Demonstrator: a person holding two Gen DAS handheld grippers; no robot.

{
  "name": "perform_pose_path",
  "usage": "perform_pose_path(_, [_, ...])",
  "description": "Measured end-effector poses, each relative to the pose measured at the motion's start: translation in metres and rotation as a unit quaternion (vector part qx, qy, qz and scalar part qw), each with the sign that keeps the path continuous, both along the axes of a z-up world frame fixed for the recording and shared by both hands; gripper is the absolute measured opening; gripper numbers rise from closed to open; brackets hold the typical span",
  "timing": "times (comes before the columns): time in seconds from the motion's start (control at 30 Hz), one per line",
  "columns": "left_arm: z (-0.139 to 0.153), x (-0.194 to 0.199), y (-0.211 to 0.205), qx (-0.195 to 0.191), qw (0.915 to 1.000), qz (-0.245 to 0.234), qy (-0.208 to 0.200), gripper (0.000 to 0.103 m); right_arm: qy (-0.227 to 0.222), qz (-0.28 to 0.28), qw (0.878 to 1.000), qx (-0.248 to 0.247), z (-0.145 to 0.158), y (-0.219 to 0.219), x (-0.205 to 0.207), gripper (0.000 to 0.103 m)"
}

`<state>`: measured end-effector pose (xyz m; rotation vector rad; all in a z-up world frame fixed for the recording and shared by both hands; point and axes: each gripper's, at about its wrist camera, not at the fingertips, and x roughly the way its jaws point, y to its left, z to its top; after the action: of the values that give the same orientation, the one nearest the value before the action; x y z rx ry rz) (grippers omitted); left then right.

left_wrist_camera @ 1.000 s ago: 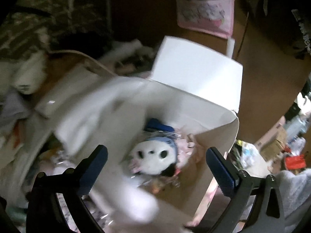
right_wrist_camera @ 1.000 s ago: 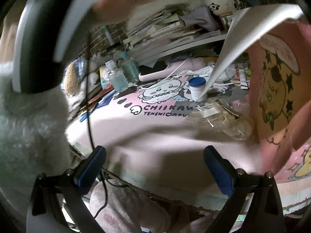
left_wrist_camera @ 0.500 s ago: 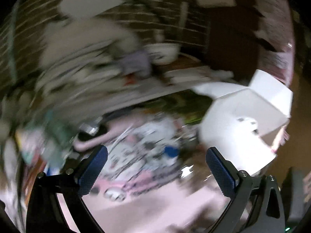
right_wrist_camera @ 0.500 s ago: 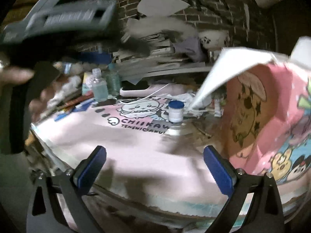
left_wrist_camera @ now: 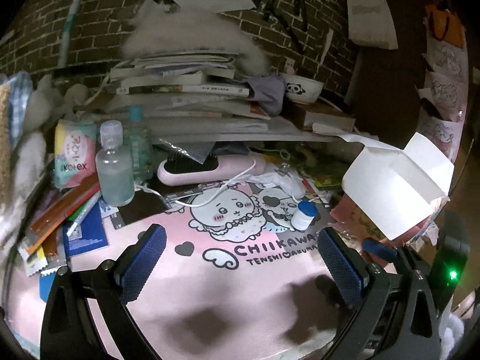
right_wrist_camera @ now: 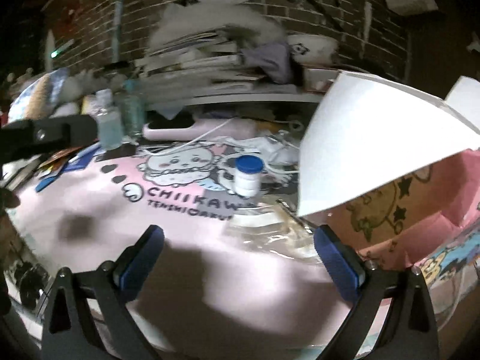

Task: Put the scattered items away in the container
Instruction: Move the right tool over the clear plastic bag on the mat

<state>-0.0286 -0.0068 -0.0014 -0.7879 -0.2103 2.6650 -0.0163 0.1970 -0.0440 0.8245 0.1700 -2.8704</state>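
We are holding both grippers over the near edge of the counter [left_wrist_camera: 270, 285], which is covered by a pink printed mat. The left gripper [left_wrist_camera: 240, 259], at the bottom of its own frame, is standing with its fingers [left_wrist_camera: 143, 262] spread wide and nothing between them. The right gripper [right_wrist_camera: 238, 259] is showing the same in its frame: fingers wide apart, empty.

We judge that we are between items, looking for the next one to collect. Just beyond the right gripper, a crumpled clear wrapper [right_wrist_camera: 270, 231] is lying at centre right of that frame. Further in, a small white jar with a blue lid [left_wrist_camera: 303, 216] is standing upright on the mat, apart from the wrapper. The container [left_wrist_camera: 396, 180], a pink printed box with white flaps raised, is sitting at the right edge of the frame, near the jar.

At the left, two clear bottles [left_wrist_camera: 115, 168] are standing, with a pink hairbrush [left_wrist_camera: 210, 169] behind.

The next move is calling for an advance to the jar, fingers straddling its sides before they shut.
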Motion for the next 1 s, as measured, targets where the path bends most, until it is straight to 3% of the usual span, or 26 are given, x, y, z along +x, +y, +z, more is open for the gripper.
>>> perform_pose_path(0.17, [-0.009,-0.004,-0.002,0.013,0.9999,-0.006,-0.009,0.101,0.025,-0.047,0.999,0.001,0.001,0.015,0.005,0.1])
perform_pose_path(0.3, [-0.012,-0.005,-0.003,0.016,0.9998,-0.005,-0.011,0.101,0.031,-0.051,0.998,0.002,-0.001,0.022,0.013,0.1])
perform_pose_path(0.63, [-0.01,0.003,-0.014,0.026,0.9997,-0.004,0.001,0.101,0.051,0.039,0.996,0.062,-0.008,-0.041,0.035,0.1])
perform_pose_path(0.77, [-0.008,0.009,-0.031,0.034,0.9993,0.01,0.01,0.101,0.072,0.054,0.992,0.083,0.004,-0.064,0.025,0.1])
perform_pose_path(1.0, [-0.012,0.007,-0.051,0.047,0.9984,0.027,0.014,0.101,0.05,0.066,0.992,0.094,0.02,-0.082,0.0,0.1])
